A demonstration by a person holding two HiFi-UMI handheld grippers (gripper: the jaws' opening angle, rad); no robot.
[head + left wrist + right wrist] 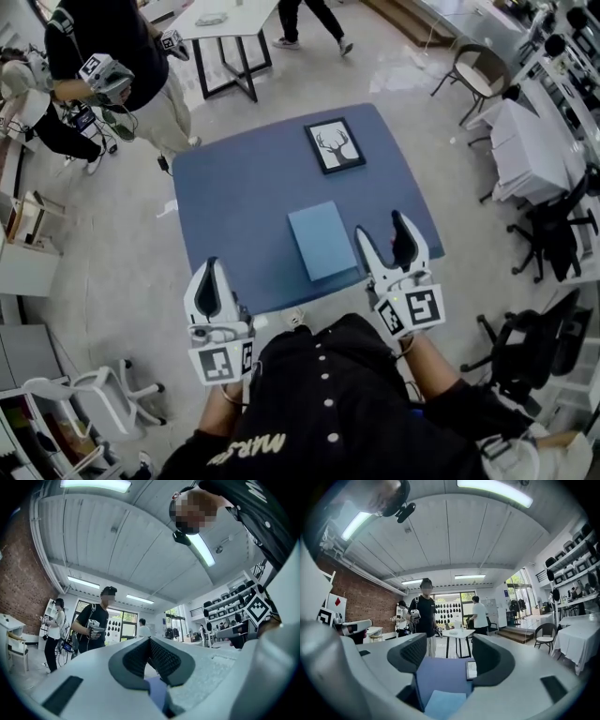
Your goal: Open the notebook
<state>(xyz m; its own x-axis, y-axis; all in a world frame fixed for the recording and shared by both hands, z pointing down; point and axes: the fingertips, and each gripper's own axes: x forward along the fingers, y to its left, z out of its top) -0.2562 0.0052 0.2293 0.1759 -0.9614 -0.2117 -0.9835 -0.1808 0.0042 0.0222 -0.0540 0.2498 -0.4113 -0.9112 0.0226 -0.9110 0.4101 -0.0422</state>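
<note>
While its cover is down, the notebook (322, 241) lies flat on the blue table (234, 178). It is a pale blue rectangle close to the table's near edge and a little right of the middle.

The right gripper (382, 229) is just beside the notebook's near right corner. Its jaws stand well apart with nothing between them. In the right gripper view the dark fingers (411, 654) frame only the tabletop, with the notebook's corner low in the gap. From above, the inner finger seems to stop short of the notebook's right edge. Whether it hangs above the table or rests on it is hard to judge from that angle.

The left gripper (212, 266) is at the table's near left corner, well apart from the notebook. Its jaws are closed tip to tip and hold nothing, and a sliver of blue shows below the point where the pads meet.

A framed picture (335, 145) of antlers lies beyond the notebook, toward the table's far right corner and well clear of it.

Past the far left corner stands another person (108, 37) in a dark top, holding a similar gripper. A white table (230, 17) stands farther back. A chair (480, 73) and a cloth-covered table (527, 150) are off to the right.
</note>
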